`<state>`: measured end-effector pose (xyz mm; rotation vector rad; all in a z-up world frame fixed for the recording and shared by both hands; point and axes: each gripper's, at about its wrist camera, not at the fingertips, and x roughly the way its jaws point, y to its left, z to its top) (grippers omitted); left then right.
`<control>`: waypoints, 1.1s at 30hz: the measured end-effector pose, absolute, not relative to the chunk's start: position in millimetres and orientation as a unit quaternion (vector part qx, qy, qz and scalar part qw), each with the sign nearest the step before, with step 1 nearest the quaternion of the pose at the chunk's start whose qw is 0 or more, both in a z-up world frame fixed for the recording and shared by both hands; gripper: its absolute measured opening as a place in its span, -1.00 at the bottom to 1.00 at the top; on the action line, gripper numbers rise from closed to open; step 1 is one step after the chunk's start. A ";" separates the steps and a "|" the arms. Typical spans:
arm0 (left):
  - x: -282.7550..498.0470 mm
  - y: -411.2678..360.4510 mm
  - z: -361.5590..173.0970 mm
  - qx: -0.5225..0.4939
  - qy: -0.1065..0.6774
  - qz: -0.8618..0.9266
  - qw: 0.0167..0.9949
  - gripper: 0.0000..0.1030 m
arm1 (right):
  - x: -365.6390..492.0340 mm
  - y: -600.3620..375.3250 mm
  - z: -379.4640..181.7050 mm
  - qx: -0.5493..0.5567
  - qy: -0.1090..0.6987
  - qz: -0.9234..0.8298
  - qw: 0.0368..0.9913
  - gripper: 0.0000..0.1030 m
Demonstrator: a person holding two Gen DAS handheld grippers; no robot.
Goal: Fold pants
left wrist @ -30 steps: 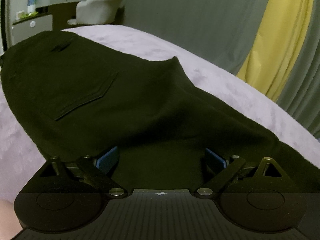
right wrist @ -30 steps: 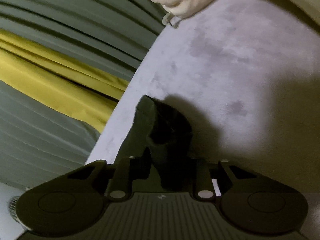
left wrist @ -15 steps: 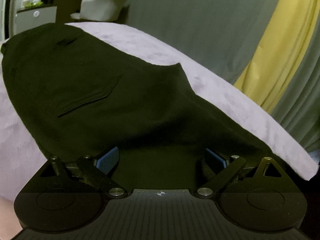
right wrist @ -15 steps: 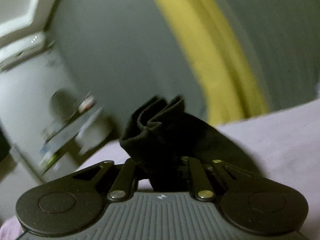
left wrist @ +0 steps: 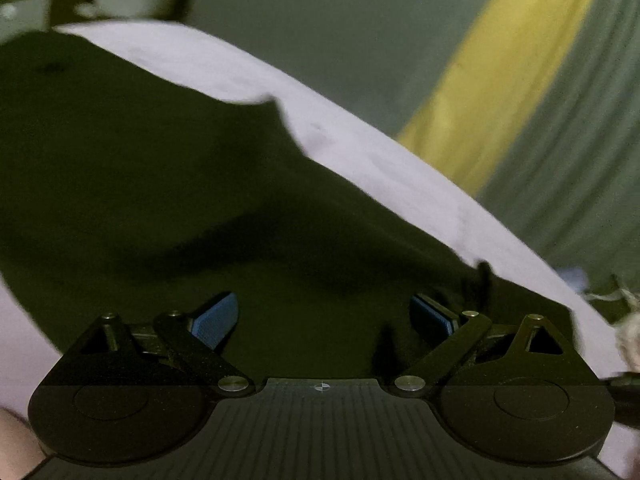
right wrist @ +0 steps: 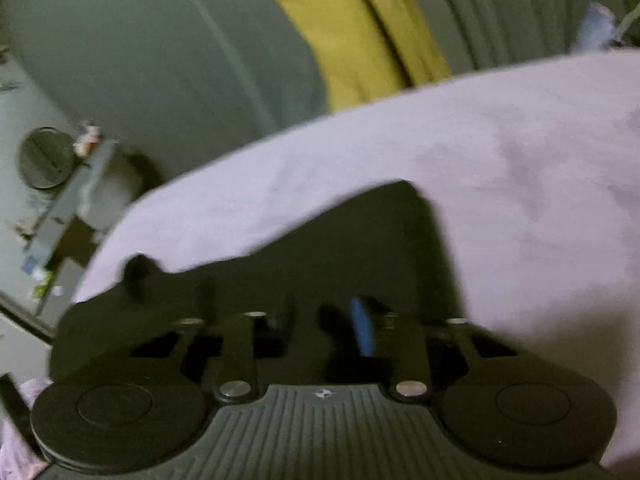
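Left wrist view: left gripper (left wrist: 323,318) jaws spread wide, blue pads (left wrist: 214,319) clear of cloth; dark pants (left wrist: 168,200) lie ahead of and beneath the gap, on a lilac bedspread (left wrist: 384,160). Yellow curtain (left wrist: 500,64) beyond.

Right wrist view: right gripper (right wrist: 320,326), narrow gap between the jaws, grip on cloth not discernible through blur; pants (right wrist: 340,248) spread directly ahead and under, on the bedspread (right wrist: 520,160).

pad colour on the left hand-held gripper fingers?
Blue, with a fine ribbed texture on the pads. Shows best in the left wrist view, against the dark pants.
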<state>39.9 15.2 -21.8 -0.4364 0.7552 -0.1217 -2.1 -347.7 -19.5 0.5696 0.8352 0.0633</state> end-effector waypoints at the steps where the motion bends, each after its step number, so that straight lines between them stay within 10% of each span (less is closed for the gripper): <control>1: 42.7 10.7 -22.7 -0.218 0.376 -0.078 0.897 0.89 | 0.7 -354.0 -31.3 0.271 0.418 0.023 0.867 -0.70; 8: 65.1 -15.8 -27.3 -0.229 0.422 -0.139 0.866 0.95 | 2.8 -349.5 -43.2 0.306 0.421 0.017 0.854 -0.23; 24: 97.5 -28.8 -62.1 -0.428 0.476 -0.256 0.724 0.94 | -9.4 -360.4 -43.9 0.377 0.393 0.041 0.838 -0.04; 30: 103.7 -48.9 -76.5 -0.424 0.525 -0.239 0.698 -0.54 | -11.7 -363.5 -42.8 0.394 0.372 0.050 0.839 -0.03; 33: 106.7 -52.2 -63.1 -0.384 0.527 -0.223 0.724 -0.74 | -12.8 -364.5 -39.7 0.397 0.358 0.052 0.843 -0.03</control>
